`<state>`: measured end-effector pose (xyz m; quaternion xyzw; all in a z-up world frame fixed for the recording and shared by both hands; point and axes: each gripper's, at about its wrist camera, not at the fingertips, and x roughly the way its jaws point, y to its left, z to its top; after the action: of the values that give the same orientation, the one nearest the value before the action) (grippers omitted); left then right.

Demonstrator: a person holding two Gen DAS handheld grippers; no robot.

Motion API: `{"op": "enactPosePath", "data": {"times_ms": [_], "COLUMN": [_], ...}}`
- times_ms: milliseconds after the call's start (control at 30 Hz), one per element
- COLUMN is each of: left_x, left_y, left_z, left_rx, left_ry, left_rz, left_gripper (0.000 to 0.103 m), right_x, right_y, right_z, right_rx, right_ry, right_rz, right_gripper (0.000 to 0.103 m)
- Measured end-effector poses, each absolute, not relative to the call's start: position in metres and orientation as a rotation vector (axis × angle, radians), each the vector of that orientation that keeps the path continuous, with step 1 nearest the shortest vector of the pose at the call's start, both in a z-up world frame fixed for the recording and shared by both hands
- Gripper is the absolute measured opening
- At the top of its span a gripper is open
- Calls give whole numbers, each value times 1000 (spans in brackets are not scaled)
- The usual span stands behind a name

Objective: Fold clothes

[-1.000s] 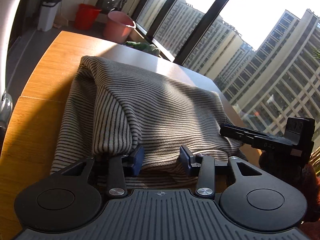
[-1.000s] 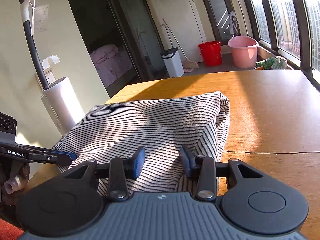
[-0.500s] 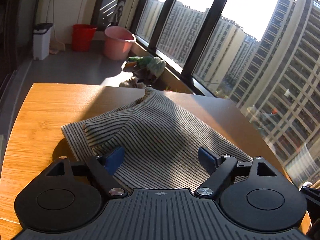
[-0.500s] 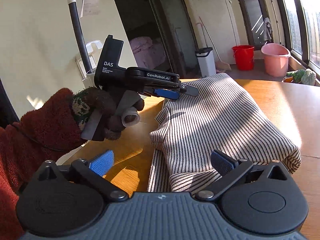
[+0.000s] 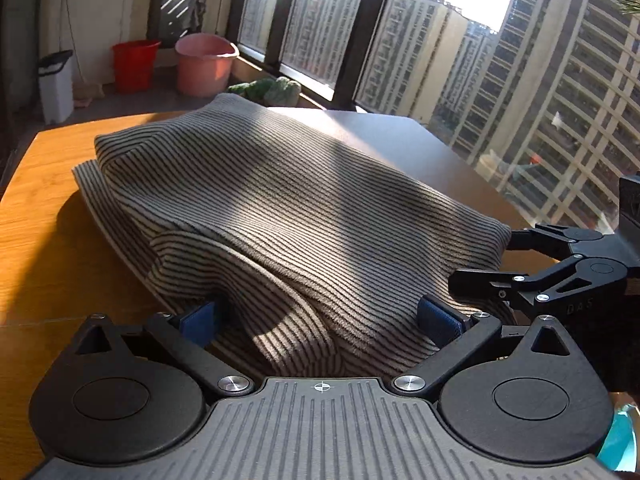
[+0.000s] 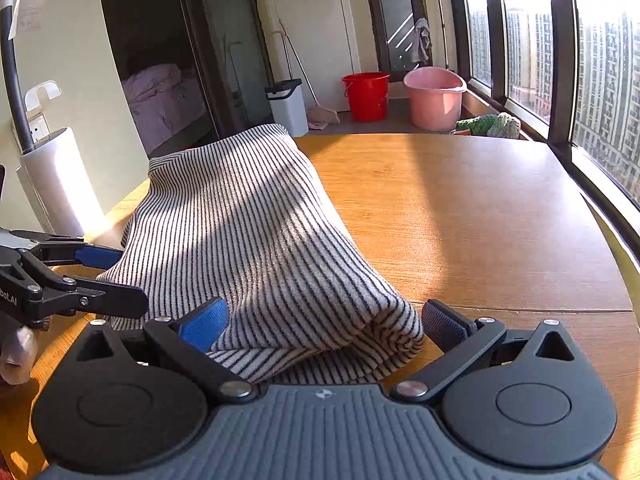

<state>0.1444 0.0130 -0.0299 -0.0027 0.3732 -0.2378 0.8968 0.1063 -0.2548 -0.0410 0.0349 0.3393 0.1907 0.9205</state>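
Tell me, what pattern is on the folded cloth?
The cloth has thin dark stripes on a pale ground, clearest in the right wrist view.

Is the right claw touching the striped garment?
Cannot tell. The right wrist view shows the right claw open, straddling the striped garment; its blue pad overlaps cloth.

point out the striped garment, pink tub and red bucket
striped garment (image 6: 248, 224), right wrist view, sunlit top of the fold
pink tub (image 6: 436, 100), right wrist view, front wall
red bucket (image 5: 134, 66), left wrist view, front wall
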Motion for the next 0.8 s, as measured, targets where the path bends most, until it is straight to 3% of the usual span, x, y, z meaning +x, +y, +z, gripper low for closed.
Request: {"op": "enactPosePath", "data": {"times_ms": [400,667,733,800], "left_x": [172,173,156,141], "left_y": [23,78,89,94], "left_z": [-36,-14,-14,-16], "left_rx": [34,-221,-305,-368], "left_ry": [735,728,746,768], "left_rz": [-471,-431,-474,-528], "left_gripper": [103,103,99,78], "right_x": [66,51,53,58], "right_y": [-236,-245,-253,-257], "right_z": [-42,-8,1,7], "right_rx": [96,78,81,80], "right_ry": [712,590,527,477], "right_rz": [451,479,460,463], "right_gripper": [103,103,103,103]}}
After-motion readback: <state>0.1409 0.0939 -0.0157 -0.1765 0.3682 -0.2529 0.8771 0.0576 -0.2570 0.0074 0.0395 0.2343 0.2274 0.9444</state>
